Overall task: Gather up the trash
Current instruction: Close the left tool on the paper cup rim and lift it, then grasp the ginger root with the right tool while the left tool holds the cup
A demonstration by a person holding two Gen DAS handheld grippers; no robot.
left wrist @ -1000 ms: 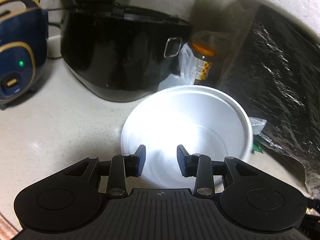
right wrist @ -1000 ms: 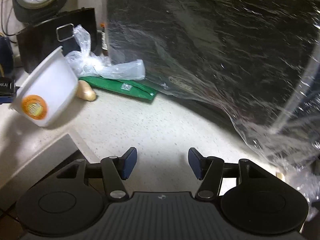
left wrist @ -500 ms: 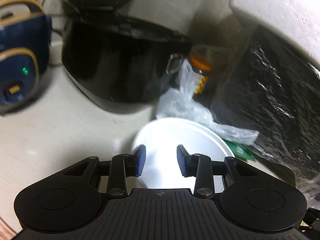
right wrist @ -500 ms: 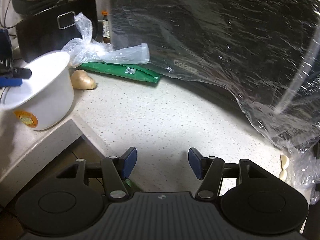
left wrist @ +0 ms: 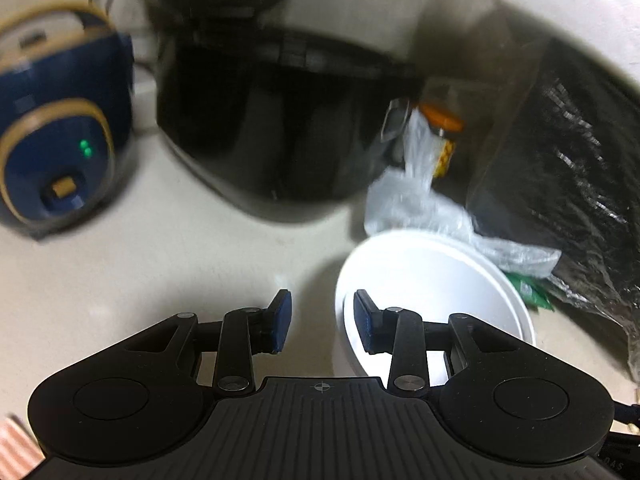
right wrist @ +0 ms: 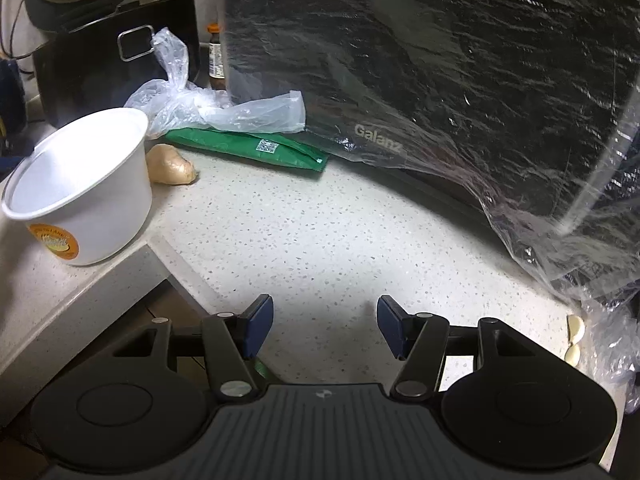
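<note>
I'm holding my left gripper (left wrist: 322,326) with its jaws apart and empty, its right finger reaching over the rim of the white bowl (right wrist: 86,196) sitting upright at the counter (right wrist: 320,240) corner. My right gripper (right wrist: 324,330) is hanging open over bare countertop, well apart from the clear plastic bag (right wrist: 224,110) and green packet (right wrist: 256,148) lying beside the film-wrapped microwave (right wrist: 440,48).

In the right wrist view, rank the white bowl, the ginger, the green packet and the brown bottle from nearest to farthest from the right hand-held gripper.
1. White bowl, left, at the counter's edge.
2. Ginger, just behind the bowl.
3. Green packet, centre, by the wrapped appliance.
4. Brown bottle, at the back, upright.

Right hand-held gripper is open and empty.
</note>
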